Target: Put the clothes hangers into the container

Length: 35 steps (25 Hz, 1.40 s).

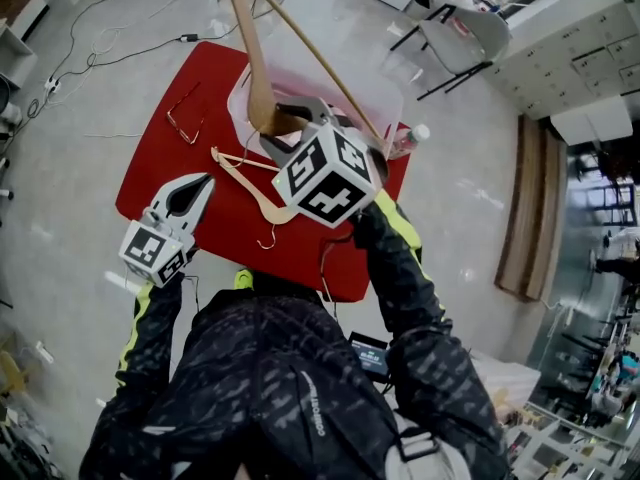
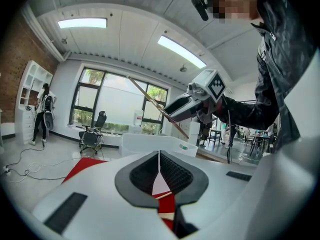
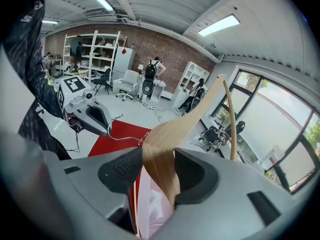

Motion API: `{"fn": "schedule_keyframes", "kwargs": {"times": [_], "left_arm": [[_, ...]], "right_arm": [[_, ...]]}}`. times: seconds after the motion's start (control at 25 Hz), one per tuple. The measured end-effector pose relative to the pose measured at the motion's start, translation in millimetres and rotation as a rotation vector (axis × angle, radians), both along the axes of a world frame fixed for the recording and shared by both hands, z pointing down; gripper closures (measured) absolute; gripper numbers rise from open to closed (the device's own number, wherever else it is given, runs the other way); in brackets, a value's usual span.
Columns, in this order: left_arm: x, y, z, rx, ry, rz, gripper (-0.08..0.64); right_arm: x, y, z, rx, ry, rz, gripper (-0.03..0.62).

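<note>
My right gripper [image 1: 283, 126] is shut on a wooden hanger [image 1: 255, 58], gripping one arm of it, with the hanger held up above the clear container [image 1: 388, 96] at the far side of the red table [image 1: 165, 173]. In the right gripper view the wood [image 3: 185, 124] is pinched between the pads, hook pointing left, and the container [image 3: 150, 204] lies below. A second wooden hanger [image 1: 250, 183] lies flat on the table in front of the container. My left gripper [image 1: 205, 180] hovers over the table's near left part, shut and with nothing in it [image 2: 159, 156].
A thin wire hanger [image 1: 185, 118] lies at the table's far left. A plastic bottle [image 1: 410, 138] stands by the container's right corner. Cables [image 1: 110, 53] trail on the floor to the left, and a chair [image 1: 455, 38] stands beyond the table.
</note>
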State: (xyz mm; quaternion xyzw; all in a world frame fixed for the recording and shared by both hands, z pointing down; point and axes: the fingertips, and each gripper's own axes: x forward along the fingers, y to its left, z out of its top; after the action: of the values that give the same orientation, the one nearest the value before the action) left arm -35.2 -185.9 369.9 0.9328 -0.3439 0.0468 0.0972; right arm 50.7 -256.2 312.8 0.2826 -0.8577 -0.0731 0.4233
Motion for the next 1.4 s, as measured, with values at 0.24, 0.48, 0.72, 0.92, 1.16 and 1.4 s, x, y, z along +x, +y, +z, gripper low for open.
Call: {"fn": "schedule_keyframes", "kwargs": {"times": [0.24, 0.48, 0.72, 0.92, 1.16, 1.4], "left_arm": [[5, -18, 10, -0.029, -0.008, -0.022, 0.548], [9, -28, 28, -0.065, -0.022, -0.042, 0.548], [17, -37, 34, -0.086, -0.031, -0.057, 0.548], [14, -41, 41, -0.107, -0.041, -0.084, 0.548], [13, -45, 55, -0.134, -0.048, -0.103, 0.548], [15, -49, 56, -0.144, -0.048, -0.127, 0.548]], "right_arm": [[12, -33, 16, -0.024, -0.034, 0.004, 0.383], [24, -64, 39, -0.036, -0.073, 0.013, 0.383], [42, -99, 55, -0.03, -0.108, 0.037, 0.383], [54, -117, 82, -0.062, -0.103, 0.099, 0.383], [55, -127, 118, -0.103, -0.066, 0.121, 0.383], [60, -132, 144, -0.134, -0.028, 0.124, 0.383]]}}
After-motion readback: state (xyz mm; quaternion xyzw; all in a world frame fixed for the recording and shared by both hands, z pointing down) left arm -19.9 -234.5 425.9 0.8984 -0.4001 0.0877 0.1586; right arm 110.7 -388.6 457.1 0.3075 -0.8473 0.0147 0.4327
